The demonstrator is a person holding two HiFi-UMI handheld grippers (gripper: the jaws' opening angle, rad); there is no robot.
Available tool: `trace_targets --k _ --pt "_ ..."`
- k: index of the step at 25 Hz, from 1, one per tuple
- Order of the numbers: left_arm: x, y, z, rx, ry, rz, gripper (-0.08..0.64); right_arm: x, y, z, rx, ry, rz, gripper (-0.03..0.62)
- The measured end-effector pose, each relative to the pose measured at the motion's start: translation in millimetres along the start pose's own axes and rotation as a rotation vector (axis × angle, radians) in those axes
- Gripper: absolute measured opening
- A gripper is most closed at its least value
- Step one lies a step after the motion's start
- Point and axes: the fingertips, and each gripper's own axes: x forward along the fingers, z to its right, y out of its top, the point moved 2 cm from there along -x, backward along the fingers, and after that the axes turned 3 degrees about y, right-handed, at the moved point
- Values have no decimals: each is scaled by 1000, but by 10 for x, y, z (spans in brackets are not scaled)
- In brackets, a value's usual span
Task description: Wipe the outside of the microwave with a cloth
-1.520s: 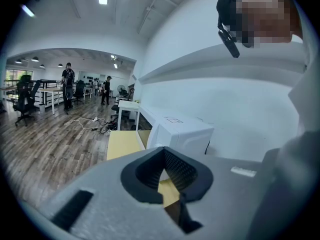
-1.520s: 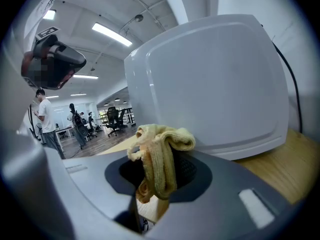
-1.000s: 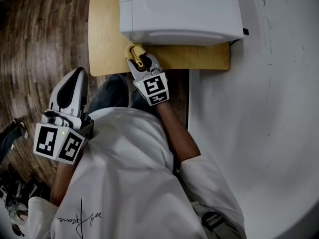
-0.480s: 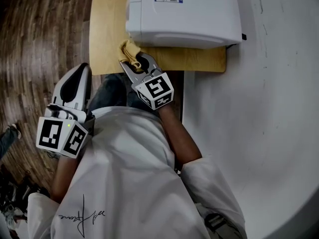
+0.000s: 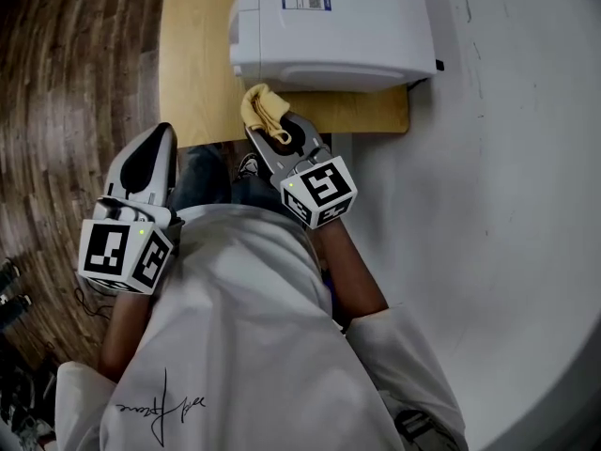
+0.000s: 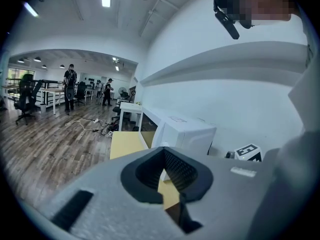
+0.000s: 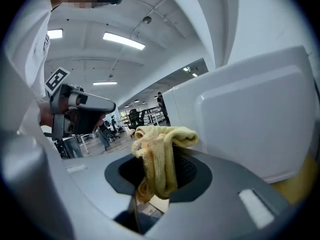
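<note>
Cloth (image 5: 264,109): yellow, likely soft, light, limp; best held at bunched middle. Clamped in right gripper (image 5: 274,132) jaws, table (image 5: 192,83) front edge, just beside microwave (image 5: 329,26). Left gripper (image 5: 155,144): jaws together, empty

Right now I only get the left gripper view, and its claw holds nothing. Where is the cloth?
Observer: The right claw is shut on the yellow cloth, bunched between its jaws.
Operator: Is it on the microwave?
Observer: The head view puts the cloth at the microwave's near face, toward its left end; contact I cannot tell.
Operator: And my claw?
Observer: From above, the left claw hangs by the table's near left corner, apart from the microwave.
</note>
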Motion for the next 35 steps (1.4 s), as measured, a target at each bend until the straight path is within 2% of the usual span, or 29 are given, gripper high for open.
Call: trace_targets --k 4,11,23,28,35 --pt "-24 -24 4 -1 -20 5 -9 -229 119 33 -11 -59 -13 121" --pt "-59 -33 -46 15 -39 15 -9 -499 300 4 -39 -99 -15 121" --pt "-32 127 -36 10 -79 69 -9 -850 724 98 -16 -195 53 121" --pt "17 182 49 12 -95 84 -9 -1013 874 158 -13 -221 83 120" --pt "30 218 71 15 -83 89 -9 -1107 951 209 -28 -234 58 117"
